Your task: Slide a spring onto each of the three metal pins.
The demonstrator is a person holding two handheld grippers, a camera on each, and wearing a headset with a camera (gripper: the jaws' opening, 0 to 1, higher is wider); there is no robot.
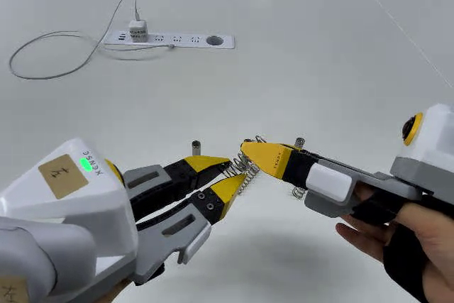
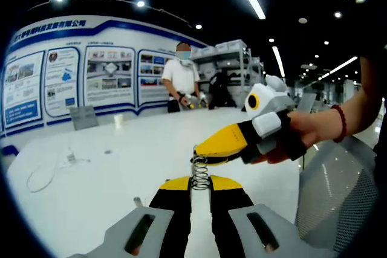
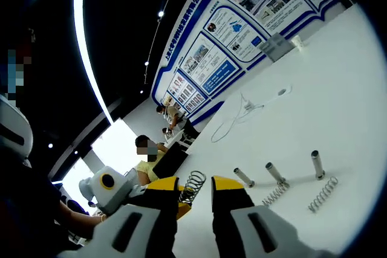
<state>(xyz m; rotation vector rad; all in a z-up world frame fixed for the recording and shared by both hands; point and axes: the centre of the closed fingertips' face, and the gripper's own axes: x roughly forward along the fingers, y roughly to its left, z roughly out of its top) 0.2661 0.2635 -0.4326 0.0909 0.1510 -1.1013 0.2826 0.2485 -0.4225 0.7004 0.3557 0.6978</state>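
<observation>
Spring (image 1: 243, 172): bright coiled metal wire. Pins (image 3: 315, 164): dull grey metal, smooth. Fingers (image 1: 273, 158): yellow-and-black matt plastic. Bench (image 1: 305, 69): white, smooth, faint sheen.

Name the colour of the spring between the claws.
The spring is silvery metal, clearest in the left gripper view.

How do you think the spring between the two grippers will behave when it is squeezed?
The spring is thin open wire coils, so it will probably flex rather than stay stiff. Pinched at the left gripper's narrow tips, it may pop out sideways. Being round, it would likely roll on the smooth table if dropped.
</observation>
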